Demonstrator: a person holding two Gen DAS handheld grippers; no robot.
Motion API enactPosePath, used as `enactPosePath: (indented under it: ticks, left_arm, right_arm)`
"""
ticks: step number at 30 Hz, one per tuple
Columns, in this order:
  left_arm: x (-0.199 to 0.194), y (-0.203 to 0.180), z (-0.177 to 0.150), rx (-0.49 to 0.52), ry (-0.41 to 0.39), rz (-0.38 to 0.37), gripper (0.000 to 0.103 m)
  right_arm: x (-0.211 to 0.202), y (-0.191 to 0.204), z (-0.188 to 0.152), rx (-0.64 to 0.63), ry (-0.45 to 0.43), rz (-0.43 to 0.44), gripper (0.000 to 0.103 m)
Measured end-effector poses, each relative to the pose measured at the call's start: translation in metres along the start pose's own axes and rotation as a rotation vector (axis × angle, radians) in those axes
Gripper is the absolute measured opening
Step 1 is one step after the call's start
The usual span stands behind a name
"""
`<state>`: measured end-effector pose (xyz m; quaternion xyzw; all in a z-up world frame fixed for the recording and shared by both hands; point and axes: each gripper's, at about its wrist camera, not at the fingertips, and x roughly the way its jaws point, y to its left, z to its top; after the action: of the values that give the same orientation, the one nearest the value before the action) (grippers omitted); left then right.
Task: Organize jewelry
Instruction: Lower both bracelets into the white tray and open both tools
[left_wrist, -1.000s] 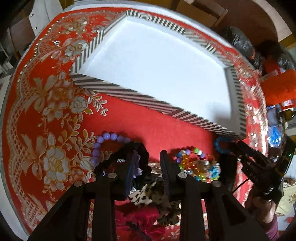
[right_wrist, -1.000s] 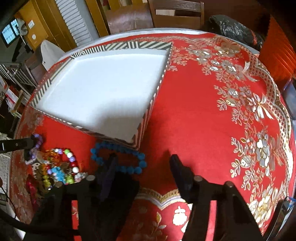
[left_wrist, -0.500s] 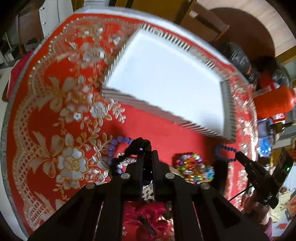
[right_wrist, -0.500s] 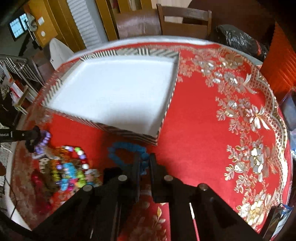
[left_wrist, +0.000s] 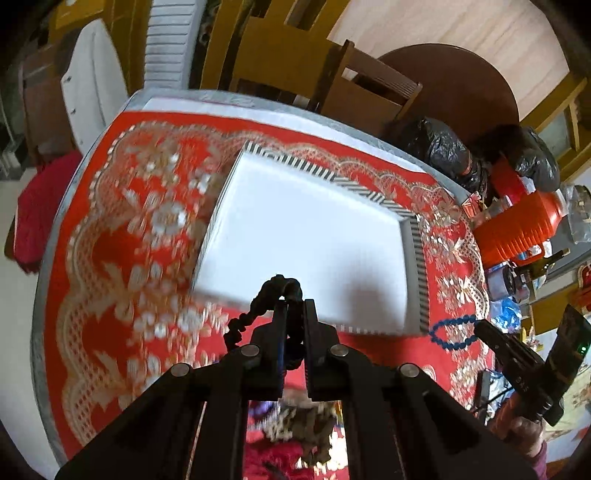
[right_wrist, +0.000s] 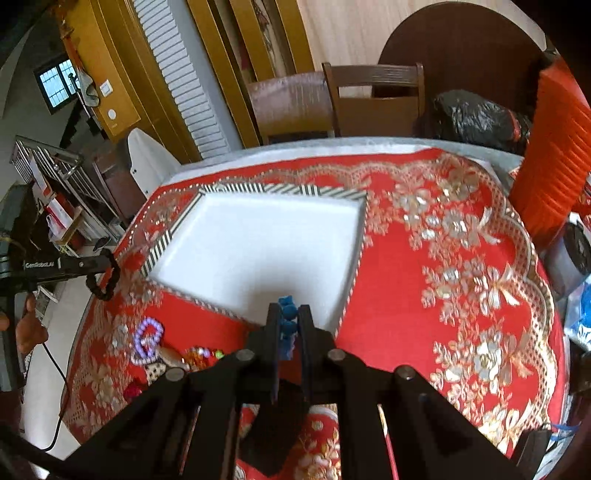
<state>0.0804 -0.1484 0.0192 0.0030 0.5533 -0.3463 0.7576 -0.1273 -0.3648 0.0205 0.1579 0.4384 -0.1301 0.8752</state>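
Note:
My left gripper (left_wrist: 293, 306) is shut on a black bead bracelet (left_wrist: 255, 310) and holds it in the air near the front edge of the white tray with a striped rim (left_wrist: 413, 251). From the right wrist view the left gripper (right_wrist: 105, 264) shows with the black bracelet (right_wrist: 107, 284) hanging from it. My right gripper (right_wrist: 288, 314) is shut on a blue bead bracelet (right_wrist: 287, 321), lifted near the tray (right_wrist: 258, 190). That blue bracelet (left_wrist: 448, 332) dangles from the right gripper (left_wrist: 480, 328) in the left wrist view. The tray looks empty.
A heap of jewelry lies on the red floral tablecloth (right_wrist: 461, 277): a purple bead bracelet (right_wrist: 147, 339), colored beads (right_wrist: 199, 356) and a spotted piece (left_wrist: 295, 424). An orange container (left_wrist: 517, 229), black bags (left_wrist: 432, 144) and wooden chairs (right_wrist: 373, 99) stand beyond the table.
Both grippers closed on bracelets, the left on the black one and the right on the blue one, and lifted them off the cloth toward the tray.

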Motion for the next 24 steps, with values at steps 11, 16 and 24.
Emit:
enactPosePath:
  ticks: [11,16,24]
  left_arm:
    - [0.092,0.011,0.028,-0.007,0.101,0.095,0.0]
    - [0.113,0.02,0.014,-0.013,0.178,0.128,0.0]
    - [0.113,0.022,-0.031,-0.009,0.253,0.087,0.0]
  right_arm:
    - [0.083,-0.004,0.016,0.082,0.098,0.045,0.009]
    - [0.109,-0.027,0.002,0.139,0.175,0.011,0.009]
    - [0.104,-0.038,-0.024,0.099,0.276,-0.01,0.009]
